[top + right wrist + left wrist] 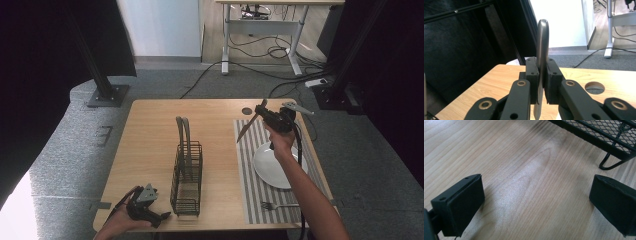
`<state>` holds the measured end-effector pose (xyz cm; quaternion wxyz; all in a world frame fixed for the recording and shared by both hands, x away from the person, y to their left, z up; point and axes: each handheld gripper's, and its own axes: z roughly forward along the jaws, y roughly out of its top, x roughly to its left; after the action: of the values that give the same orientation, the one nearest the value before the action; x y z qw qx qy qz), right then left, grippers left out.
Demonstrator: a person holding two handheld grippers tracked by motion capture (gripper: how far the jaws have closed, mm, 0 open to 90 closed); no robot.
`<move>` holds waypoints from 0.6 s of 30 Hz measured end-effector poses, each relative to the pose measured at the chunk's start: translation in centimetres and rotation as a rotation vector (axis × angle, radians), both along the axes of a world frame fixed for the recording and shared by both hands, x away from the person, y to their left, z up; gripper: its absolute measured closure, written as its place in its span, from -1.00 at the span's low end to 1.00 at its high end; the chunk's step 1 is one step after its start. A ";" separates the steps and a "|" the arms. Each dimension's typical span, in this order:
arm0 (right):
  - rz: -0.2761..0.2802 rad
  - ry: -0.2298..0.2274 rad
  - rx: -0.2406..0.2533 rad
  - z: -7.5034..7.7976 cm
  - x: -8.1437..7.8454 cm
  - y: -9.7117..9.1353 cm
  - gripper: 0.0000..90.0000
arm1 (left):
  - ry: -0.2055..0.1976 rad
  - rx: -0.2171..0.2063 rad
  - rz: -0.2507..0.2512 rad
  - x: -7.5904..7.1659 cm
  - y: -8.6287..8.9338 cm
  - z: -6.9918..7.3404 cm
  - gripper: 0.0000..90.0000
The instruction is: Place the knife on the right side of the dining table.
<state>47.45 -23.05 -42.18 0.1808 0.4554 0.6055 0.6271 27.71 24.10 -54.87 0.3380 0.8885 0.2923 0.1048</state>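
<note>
— Right gripper (261, 113)?
— Raised over the table's (150, 150) far right, arm stretched forward, jaws clamped on a knife (541, 50) slanting down-left above the striped mat (250, 150).
— Left gripper (162, 216)?
— Resting near the front edge, jaws spread, beside the wire basket (187, 175).

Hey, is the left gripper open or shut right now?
Open: the left gripper has its jaws wide apart over bare table.

High view overhead, gripper views close — shared table (150, 145)
</note>
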 end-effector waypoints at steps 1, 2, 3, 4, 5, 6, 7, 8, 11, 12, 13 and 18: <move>-0.002 0.005 -0.003 -0.1 0.1 0.0 0.85 | 0.000 0.000 0.000 0.0 0.0 0.0 -1.00; -0.006 0.007 -0.006 -0.2 0.2 0.0 0.85 | 0.001 0.000 0.000 0.0 0.0 0.0 -1.00; -0.008 0.009 -0.012 -0.3 0.3 -0.1 0.85 | 0.000 0.000 -0.001 0.0 0.0 0.0 -1.00; -0.012 0.009 -0.011 -0.4 0.3 -0.1 0.85 | 0.000 0.000 -0.001 0.0 0.0 0.0 -1.00; -0.017 0.010 -0.012 -0.4 0.4 -0.2 0.85 | 0.000 0.000 0.000 0.0 0.0 0.0 -1.00; -0.029 0.008 -0.017 -0.5 0.6 -0.3 0.85 | 0.000 0.000 0.000 0.0 0.0 0.0 -1.00; -0.035 0.006 -0.022 -0.6 0.7 -0.4 0.85 | 0.000 0.000 0.000 0.0 0.0 0.0 -1.00; -0.035 0.006 -0.022 -0.6 0.7 -0.4 0.85 | 0.000 0.000 0.000 0.0 0.0 0.0 -1.00; -0.072 0.012 -0.019 -0.7 1.2 -1.1 0.85 | 0.000 0.001 0.001 0.0 0.0 0.0 -1.00; -0.072 0.012 -0.019 -0.7 1.2 -1.1 0.85 | 0.000 0.000 0.001 0.0 0.0 0.0 -1.00; -0.076 0.016 -0.019 -0.7 1.3 -1.3 0.85 | 0.000 0.001 0.001 0.0 0.0 0.0 -1.00; -0.094 0.007 -0.020 -0.5 1.9 -1.9 0.85 | 0.000 0.000 0.001 0.0 0.0 0.0 -1.00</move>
<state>49.31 -24.91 -42.71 0.2127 0.4838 0.5903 0.6101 27.69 24.10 -54.87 0.3378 0.8884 0.2926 0.1050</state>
